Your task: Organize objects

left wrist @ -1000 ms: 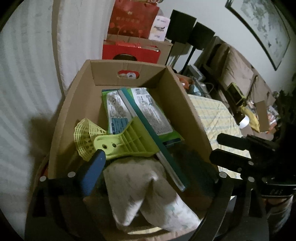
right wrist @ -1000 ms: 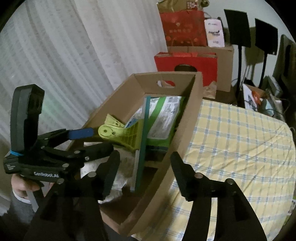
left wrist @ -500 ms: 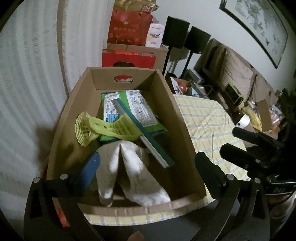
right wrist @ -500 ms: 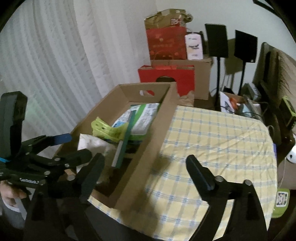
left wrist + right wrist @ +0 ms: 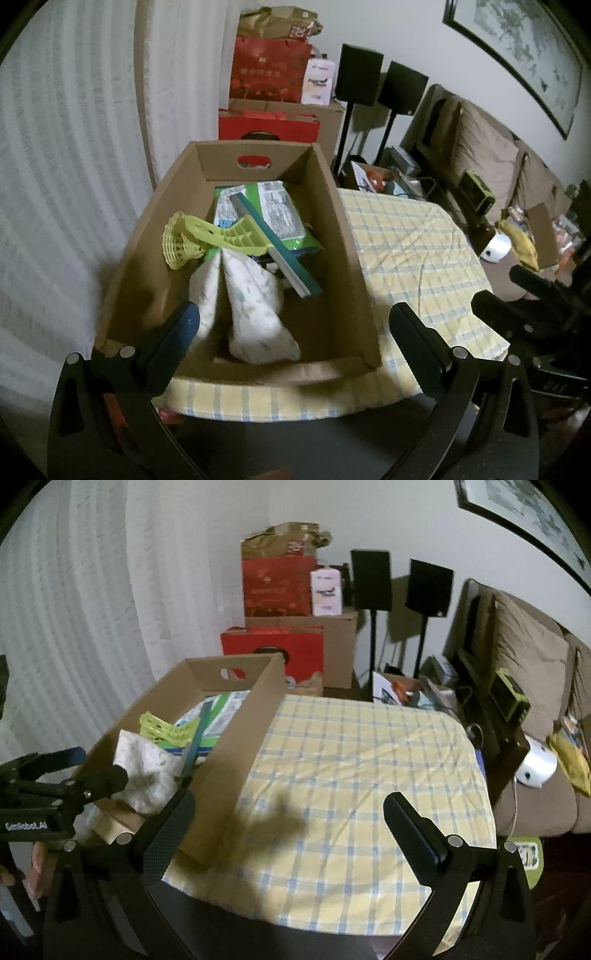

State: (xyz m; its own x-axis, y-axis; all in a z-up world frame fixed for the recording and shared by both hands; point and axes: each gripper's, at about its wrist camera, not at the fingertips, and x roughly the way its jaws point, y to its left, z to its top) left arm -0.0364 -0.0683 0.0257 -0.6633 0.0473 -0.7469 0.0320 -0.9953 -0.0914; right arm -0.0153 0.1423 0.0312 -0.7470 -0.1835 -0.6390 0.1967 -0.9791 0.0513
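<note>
The left tongs [image 5: 295, 328] are wide open and hold nothing; their jaws have just been opening. The right tongs [image 5: 288, 819] are also wide open and empty, over the checked cloth [image 5: 369, 760] of the table. The cardboard box [image 5: 343, 236] stands on it, with white cloth [image 5: 251, 295], a green squeegee [image 5: 236, 232] and packets [image 5: 277, 210] inside.

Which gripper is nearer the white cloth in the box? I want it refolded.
Left. The left gripper hangs open over the cardboard box's near end, straddling the white cloth. The right gripper, also open, is out over the checked tablecloth beside the box.
</note>
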